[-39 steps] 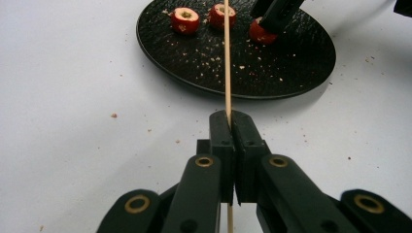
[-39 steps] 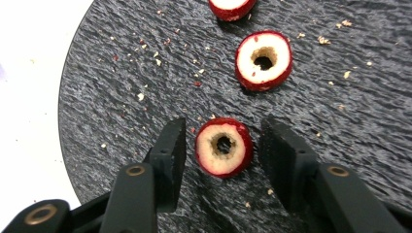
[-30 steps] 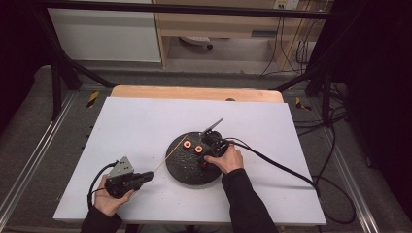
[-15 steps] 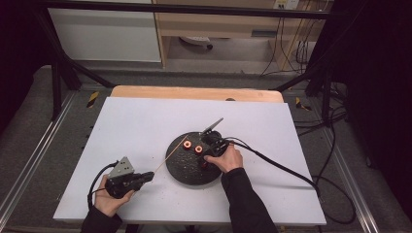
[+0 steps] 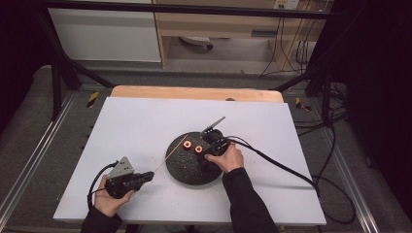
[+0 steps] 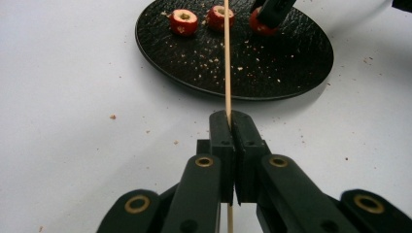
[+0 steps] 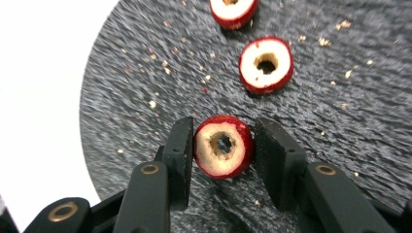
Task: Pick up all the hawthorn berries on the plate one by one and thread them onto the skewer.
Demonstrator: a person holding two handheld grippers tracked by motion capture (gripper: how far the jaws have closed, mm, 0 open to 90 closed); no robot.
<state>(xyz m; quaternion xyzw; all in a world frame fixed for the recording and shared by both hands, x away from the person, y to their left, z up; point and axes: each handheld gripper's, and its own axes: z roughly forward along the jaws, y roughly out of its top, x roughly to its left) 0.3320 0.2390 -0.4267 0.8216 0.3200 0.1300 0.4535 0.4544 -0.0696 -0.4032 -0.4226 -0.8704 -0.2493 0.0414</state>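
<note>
A black round plate [image 5: 187,170] lies on the white table and carries three cored red fruits. My right gripper [image 7: 223,125] is shut on the nearest fruit [image 7: 222,148], which rests on the plate [image 7: 145,87] with its cored hole facing the camera. Two more fruits [image 7: 266,64] [image 7: 233,10] lie beyond it. My left gripper [image 6: 232,121] is shut on a thin bamboo skewer [image 6: 227,58], whose tip reaches over the plate [image 6: 272,63] toward the middle fruit [image 6: 219,17]. In the high view the left gripper [image 5: 149,175] sits left of the plate and the right gripper [image 5: 208,151] over its right part.
Crumbs dot the plate and the white tabletop [image 5: 136,121]. A wooden strip [image 5: 194,92] runs along the table's far edge. The right gripper's cable [image 5: 282,167] trails across the table to the right. Metal frame rails [image 5: 29,165] flank the table.
</note>
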